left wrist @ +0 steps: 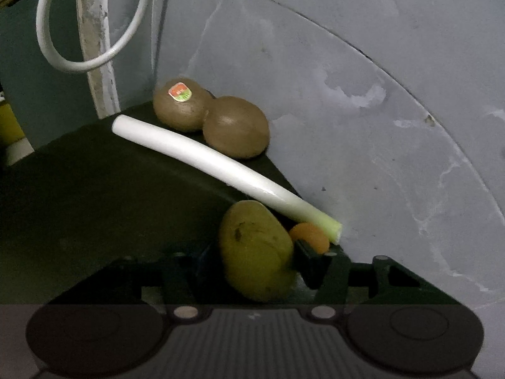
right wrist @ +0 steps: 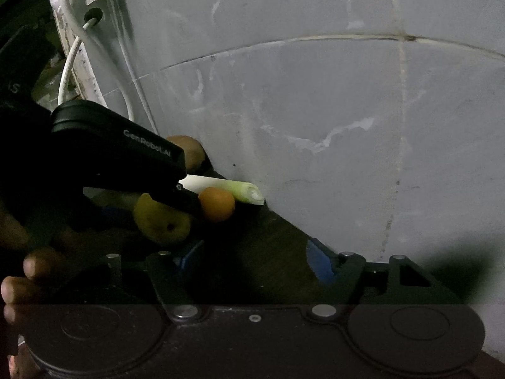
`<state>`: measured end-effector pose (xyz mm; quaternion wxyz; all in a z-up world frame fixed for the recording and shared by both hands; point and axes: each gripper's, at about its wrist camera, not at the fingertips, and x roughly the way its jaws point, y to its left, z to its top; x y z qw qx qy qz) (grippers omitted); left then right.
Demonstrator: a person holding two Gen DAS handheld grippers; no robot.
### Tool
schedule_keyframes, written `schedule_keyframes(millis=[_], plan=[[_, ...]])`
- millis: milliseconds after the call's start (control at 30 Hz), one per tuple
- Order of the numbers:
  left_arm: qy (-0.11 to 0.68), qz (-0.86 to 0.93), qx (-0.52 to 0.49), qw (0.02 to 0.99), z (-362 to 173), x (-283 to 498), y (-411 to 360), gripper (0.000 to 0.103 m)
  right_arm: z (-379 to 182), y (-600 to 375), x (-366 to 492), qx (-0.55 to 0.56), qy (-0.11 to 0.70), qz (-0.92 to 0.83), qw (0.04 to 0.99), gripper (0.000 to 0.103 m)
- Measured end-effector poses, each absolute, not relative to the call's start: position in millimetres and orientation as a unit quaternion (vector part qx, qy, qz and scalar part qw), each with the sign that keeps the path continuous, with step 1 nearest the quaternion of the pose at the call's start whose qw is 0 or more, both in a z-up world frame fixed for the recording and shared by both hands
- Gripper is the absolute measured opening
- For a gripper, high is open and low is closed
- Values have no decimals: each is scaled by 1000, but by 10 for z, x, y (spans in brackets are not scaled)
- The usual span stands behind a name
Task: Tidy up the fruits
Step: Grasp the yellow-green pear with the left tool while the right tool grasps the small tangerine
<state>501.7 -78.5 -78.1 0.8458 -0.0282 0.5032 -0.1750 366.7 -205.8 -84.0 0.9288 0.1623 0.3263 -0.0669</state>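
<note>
A dark bench (left wrist: 94, 195) meets a scuffed grey wall (left wrist: 347, 94). The left gripper (left wrist: 252, 268) has its jaws closed around the yellow-green fruit (left wrist: 255, 249), lying beside the small orange fruit (left wrist: 311, 237) and the leek stalk (left wrist: 205, 158). Best lift it straight up, clear of both. The right gripper (right wrist: 252, 262) hovers with jaws open, holding nothing.

Left gripper (right wrist: 176, 218) was matte black w/ white "GenRobot.AI" lettering, mid-left of frame. Right gripper (right wrist: 252, 262) had blue pads (right wrist: 320, 263), silver screws at bottom.
</note>
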Motion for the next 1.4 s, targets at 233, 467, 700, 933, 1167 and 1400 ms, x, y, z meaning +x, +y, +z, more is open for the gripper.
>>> schedule_keyframes(millis=[233, 467, 700, 933, 1167, 1400], plan=[[504, -154, -12, 850, -768, 5053, -617, 59, -835, -2008, 3756, 164, 328, -42, 929, 70], [506, -121, -25, 853, -760, 5119, -300, 59, -810, -1957, 3980, 174, 330, -34, 927, 63], [506, -116, -48, 853, -763, 5154, -197, 59, -834, -1897, 4278, 185, 338, -50, 922, 52], [500, -113, -55, 857, -768, 5155, -198, 59, -887, -1959, 4333, 194, 336, -51, 920, 46], [494, -101, -48, 862, -765, 5102, -241, 58, -933, -2034, 4215, 199, 321, -38, 925, 37], [497, -105, -55, 860, -753, 4920, -272, 58, -904, -2080, 4038, 200, 326, -24, 924, 37]])
